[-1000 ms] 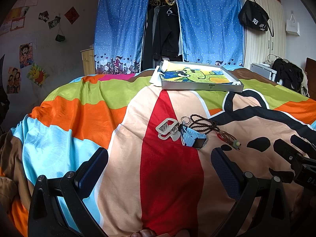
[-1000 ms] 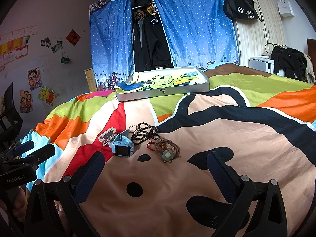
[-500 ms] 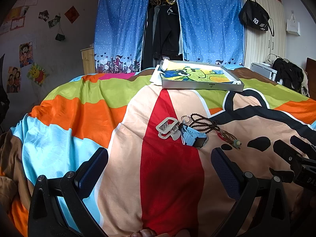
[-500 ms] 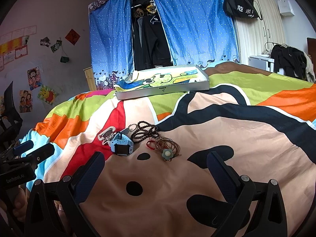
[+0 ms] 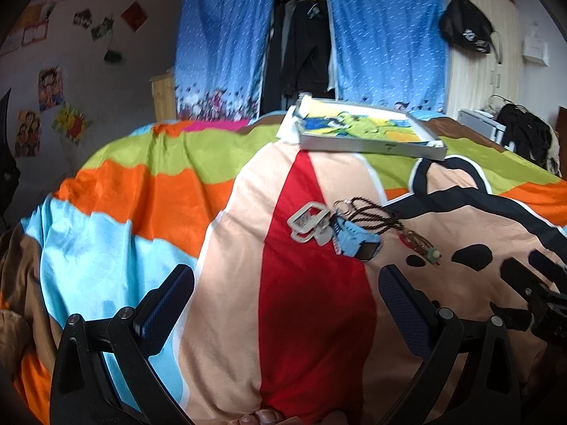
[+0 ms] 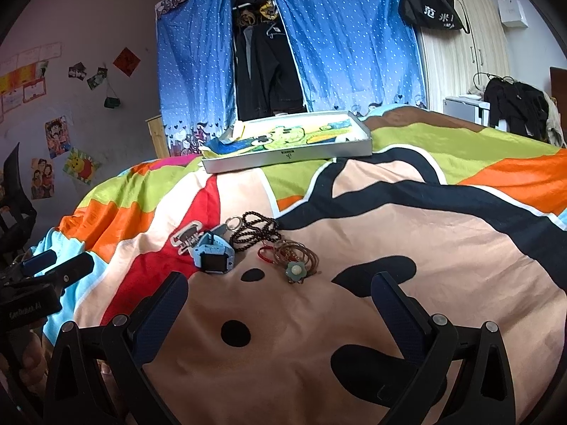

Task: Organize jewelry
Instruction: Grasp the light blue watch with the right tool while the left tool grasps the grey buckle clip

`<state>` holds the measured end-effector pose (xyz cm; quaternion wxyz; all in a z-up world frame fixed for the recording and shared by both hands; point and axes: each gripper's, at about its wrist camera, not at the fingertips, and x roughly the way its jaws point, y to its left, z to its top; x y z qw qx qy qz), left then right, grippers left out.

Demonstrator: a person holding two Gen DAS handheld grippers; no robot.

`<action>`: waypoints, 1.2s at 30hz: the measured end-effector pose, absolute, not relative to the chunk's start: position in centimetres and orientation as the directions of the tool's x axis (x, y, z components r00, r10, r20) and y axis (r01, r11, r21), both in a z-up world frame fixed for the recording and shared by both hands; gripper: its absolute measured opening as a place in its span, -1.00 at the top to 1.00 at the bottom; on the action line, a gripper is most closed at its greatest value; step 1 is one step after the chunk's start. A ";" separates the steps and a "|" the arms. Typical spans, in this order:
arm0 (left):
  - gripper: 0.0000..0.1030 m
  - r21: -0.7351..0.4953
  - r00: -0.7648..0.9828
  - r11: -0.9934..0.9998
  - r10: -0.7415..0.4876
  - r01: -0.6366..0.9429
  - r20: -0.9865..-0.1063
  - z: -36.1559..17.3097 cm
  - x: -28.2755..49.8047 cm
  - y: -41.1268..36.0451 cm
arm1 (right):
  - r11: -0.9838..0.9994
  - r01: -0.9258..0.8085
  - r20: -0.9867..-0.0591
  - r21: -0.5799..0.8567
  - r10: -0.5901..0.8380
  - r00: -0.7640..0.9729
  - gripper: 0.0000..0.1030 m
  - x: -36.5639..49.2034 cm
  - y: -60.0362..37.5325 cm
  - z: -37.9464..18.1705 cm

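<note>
Nearest in each wrist view are the grippers' own fingers. The left gripper [image 5: 286,295] is spread wide and holds nothing; it hangs over the red and tan part of the quilt [image 5: 312,318]. The right gripper [image 6: 280,299] is likewise wide apart and empty, above the tan patch with black spots. Each gripper shows at the edge of the other's view, the left one low at the left of the right wrist view, with a hand [image 6: 30,361] gripping its handle.

Just beyond the fingertips the jewelry lies in a small cluster on the quilt. From left to right: a white clip [image 6: 186,236], a blue watch [image 6: 212,253] touching it, a dark bead string [image 6: 256,232] with a metal ring [image 6: 234,224], then thin bangles [image 6: 296,255] with a red cord and a pale flower charm [image 6: 296,269].

Farther back a shallow tray [image 6: 288,156] with a cartoon lining rests on the quilt's green band. Behind it hang blue curtains [image 6: 340,35] around dark clothes.
</note>
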<state>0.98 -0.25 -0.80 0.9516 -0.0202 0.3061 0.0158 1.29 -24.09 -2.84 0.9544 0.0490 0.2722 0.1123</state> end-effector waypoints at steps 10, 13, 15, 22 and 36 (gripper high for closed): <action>-0.97 0.009 0.717 1.000 -0.006 0.016 -0.697 -2.3 6.2 2.8 | 0.955 -0.218 -0.597 0.203 0.297 0.745 -1.00 3.8 -23.9 -3.4; -0.97 -0.012 0.686 0.998 -0.048 0.057 -0.726 -3.2 8.6 3.8 | 0.944 -0.256 -0.622 0.207 0.329 0.710 -1.00 5.1 -23.0 -3.6; -0.97 -0.040 0.666 0.995 -0.094 0.095 -0.740 -3.9 10.2 4.4 | 0.936 -0.294 -0.638 0.195 0.349 0.686 -1.00 6.0 -21.9 -3.8; -0.80 -0.125 0.599 0.962 -0.250 0.242 -0.761 -5.6 14.1 5.3 | 0.894 -0.395 -0.684 0.210 0.424 0.594 -0.67 10.1 -18.7 -5.2; -0.42 -0.281 0.478 0.883 -0.444 0.375 -0.758 -8.0 20.7 5.8 | 0.876 -0.431 -0.771 0.218 0.425 0.474 -0.28 14.9 -14.7 -9.1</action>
